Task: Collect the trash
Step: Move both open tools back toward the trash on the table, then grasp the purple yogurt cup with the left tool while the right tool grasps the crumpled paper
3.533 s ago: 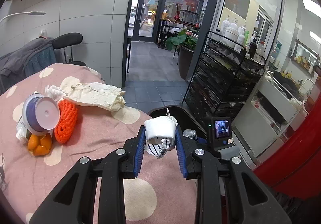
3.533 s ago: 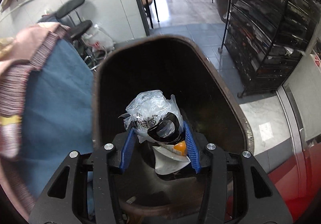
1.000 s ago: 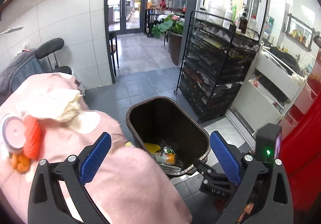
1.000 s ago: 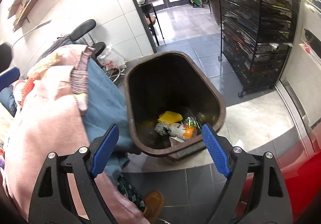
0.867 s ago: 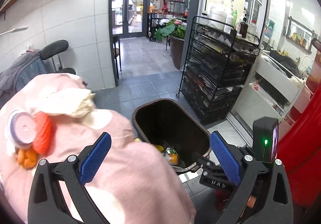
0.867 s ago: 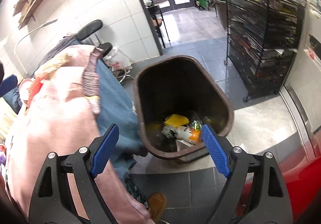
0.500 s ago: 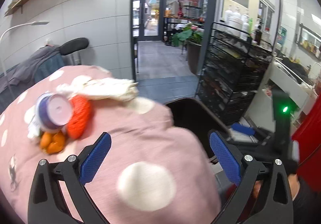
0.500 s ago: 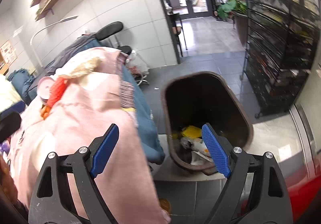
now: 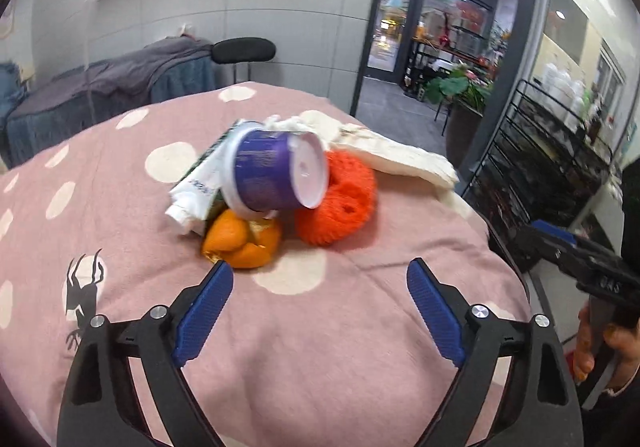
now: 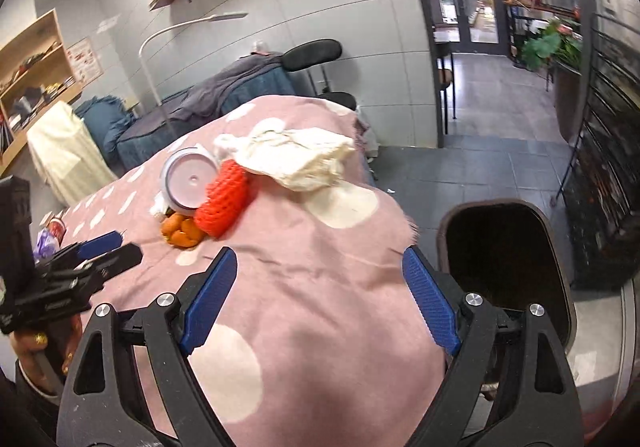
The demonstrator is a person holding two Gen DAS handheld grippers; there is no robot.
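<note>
A heap of trash lies on the pink spotted blanket (image 9: pixel 340 347): a purple cup (image 9: pixel 276 175) on its side, an orange net ball (image 9: pixel 340 203), orange peel (image 9: pixel 240 243), a squeezed white tube (image 9: pixel 196 191) and crumpled cream paper (image 9: pixel 392 155). My left gripper (image 9: pixel 320 307) is open and empty, just short of the peel. My right gripper (image 10: pixel 320 295) is open and empty over the blanket (image 10: pixel 320 327), with the heap ahead to the left: cup (image 10: pixel 190 179), net ball (image 10: pixel 224 203), peel (image 10: pixel 182 233), paper (image 10: pixel 296 155). The brown bin (image 10: pixel 512 267) stands right of the bed.
A black wire rack (image 9: pixel 552 151) stands at the right, beyond the bed edge. A grey-covered bed and a black stool (image 9: pixel 244 51) stand behind by the tiled wall. The other gripper shows at the frame edge in each view, the right one (image 9: pixel 580 259) and the left one (image 10: pixel 72 267).
Both grippers released their trash into the bin, opened wide, and swung back from the bin over the bed. The left one has come closer to the heap.
</note>
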